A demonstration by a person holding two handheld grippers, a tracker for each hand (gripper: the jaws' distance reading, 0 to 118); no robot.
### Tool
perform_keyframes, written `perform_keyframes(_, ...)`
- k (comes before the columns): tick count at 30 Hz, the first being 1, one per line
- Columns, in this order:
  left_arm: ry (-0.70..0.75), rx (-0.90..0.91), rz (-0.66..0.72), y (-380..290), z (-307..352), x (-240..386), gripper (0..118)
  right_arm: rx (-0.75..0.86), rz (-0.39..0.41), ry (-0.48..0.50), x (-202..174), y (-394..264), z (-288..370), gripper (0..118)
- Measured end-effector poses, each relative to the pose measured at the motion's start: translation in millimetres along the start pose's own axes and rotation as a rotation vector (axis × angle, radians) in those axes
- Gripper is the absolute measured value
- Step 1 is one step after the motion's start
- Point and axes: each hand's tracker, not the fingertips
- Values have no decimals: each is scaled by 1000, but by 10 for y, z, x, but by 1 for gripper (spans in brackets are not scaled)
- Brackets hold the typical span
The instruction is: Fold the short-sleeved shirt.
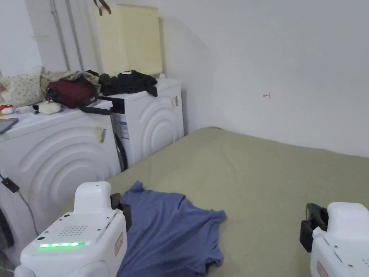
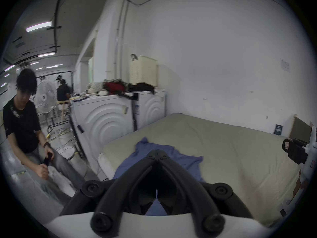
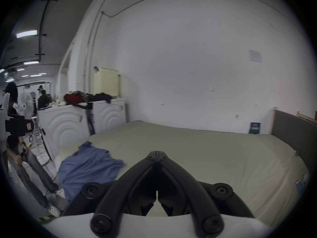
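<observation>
So the left gripper (image 2: 157, 153) has its two black jaws pressed together tip to tip with nothing between them, and it's hovering over the near-left part of the blue short-sleeved shirt (image 1: 169, 231); in the left gripper view the tips sit right in front of the fabric, but I can't tell if they're actually touching it. The right gripper (image 3: 157, 153) is the same deal, jaws closed and holding nothing, and it's off to the right over bare sheet, well apart from the shirt. The shirt itself is lying crumpled and unfolded near the left front corner of the bed (image 1: 274, 173), which has a pale olive-green sheet, with one bit of the shirt poking up toward the far left and the lower edge running off toward the near edge. Just beside the bed on the left are two white washing machines (image 1: 61, 155), side by side against the wall. On top of them there's a pile of clothes, including a dark red garment (image 1: 72, 92) and a black one (image 1: 128, 82), and a cream laundry basket (image 1: 129, 38) standing behind. In the left gripper view there's also a person in a black t-shirt (image 2: 22, 121) sitting off to the left, with a white standing fan (image 2: 46, 97) behind them.
</observation>
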Motion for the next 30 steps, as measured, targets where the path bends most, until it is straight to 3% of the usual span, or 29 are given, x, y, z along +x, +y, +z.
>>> perform_keyframes(5,76,-7,-51,-85,-34,-200,0,-15,14,40,-158,-24,-112,1)
perform_keyframes(14,7,-88,-40,-132,-498,-120,0,-61,17,38,-103,-136,-280,1)
perform_keyframes(18,-24,-165,-78,-217,-954,26,0,-85,3,40,-43,-223,-369,1)
perform_keyframes(26,-165,-490,-69,-700,-2311,382,0,-176,17,40,38,-566,-677,2)
perform_keyframes(28,-193,-556,-49,-834,-2613,445,8,-202,21,32,60,-662,-747,2)
perform_keyframes(29,-210,-594,-50,-889,-2762,474,18,-215,11,32,79,-707,-773,2)
perform_keyframes(30,-226,-643,-54,-946,-2912,486,40,-230,-1,34,95,-746,-797,2)
